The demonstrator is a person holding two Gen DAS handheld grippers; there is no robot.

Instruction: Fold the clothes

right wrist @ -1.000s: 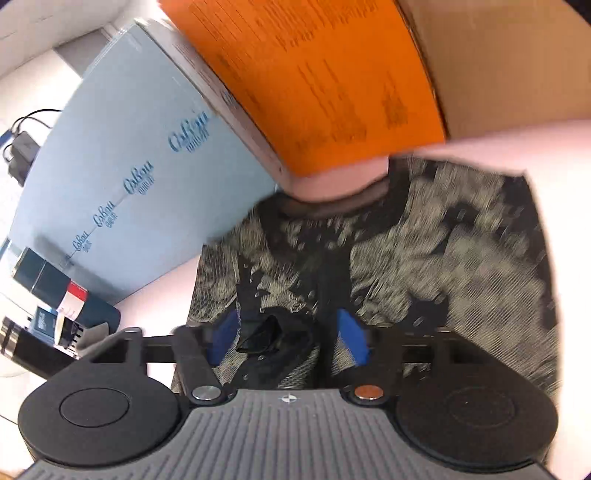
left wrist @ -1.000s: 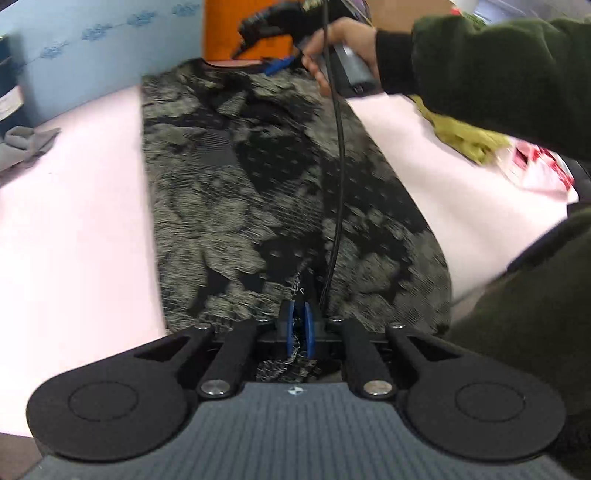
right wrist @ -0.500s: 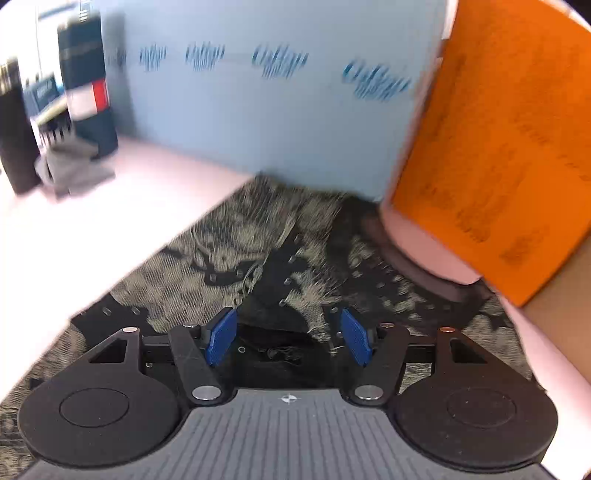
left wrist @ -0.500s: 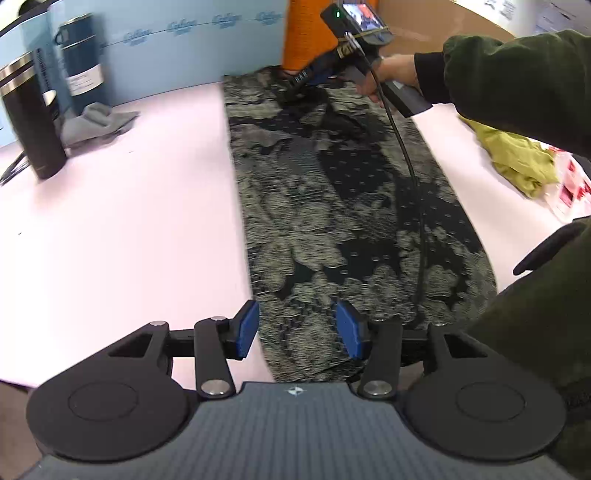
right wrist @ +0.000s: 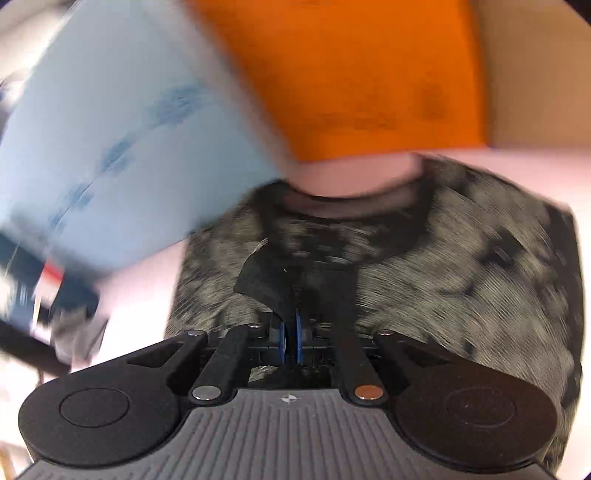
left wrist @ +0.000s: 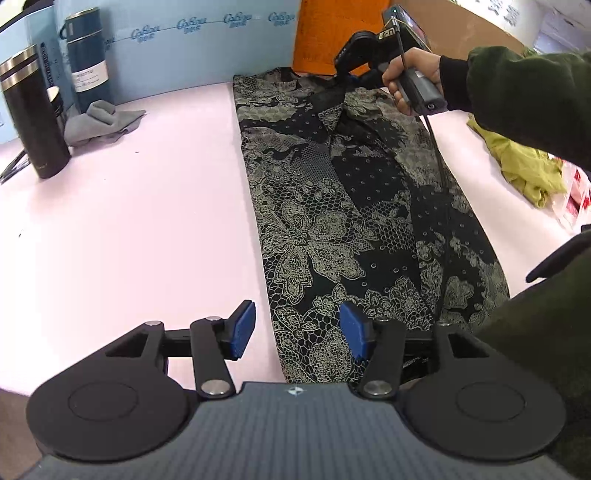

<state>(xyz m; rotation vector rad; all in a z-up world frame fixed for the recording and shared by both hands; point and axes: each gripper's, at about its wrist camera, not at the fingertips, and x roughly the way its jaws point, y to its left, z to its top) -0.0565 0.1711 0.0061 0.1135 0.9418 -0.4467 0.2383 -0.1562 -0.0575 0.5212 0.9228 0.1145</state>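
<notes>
The black floral-lace garment [left wrist: 354, 206] lies as a long strip on the pink table [left wrist: 147, 221], ready for shortening. The right gripper [right wrist: 290, 334] has just closed on fabric below the collar, seemingly to draw that end over. The left gripper [left wrist: 297, 334] has just been opening and hangs parted over the near hem, clamping nothing.

We take this for a makeshift workbench: pink tabletop [left wrist: 147, 221], blue foam board [left wrist: 192, 48] and cardboard [left wrist: 461, 33] as backdrop, flasks [left wrist: 33, 110] alongside.
</notes>
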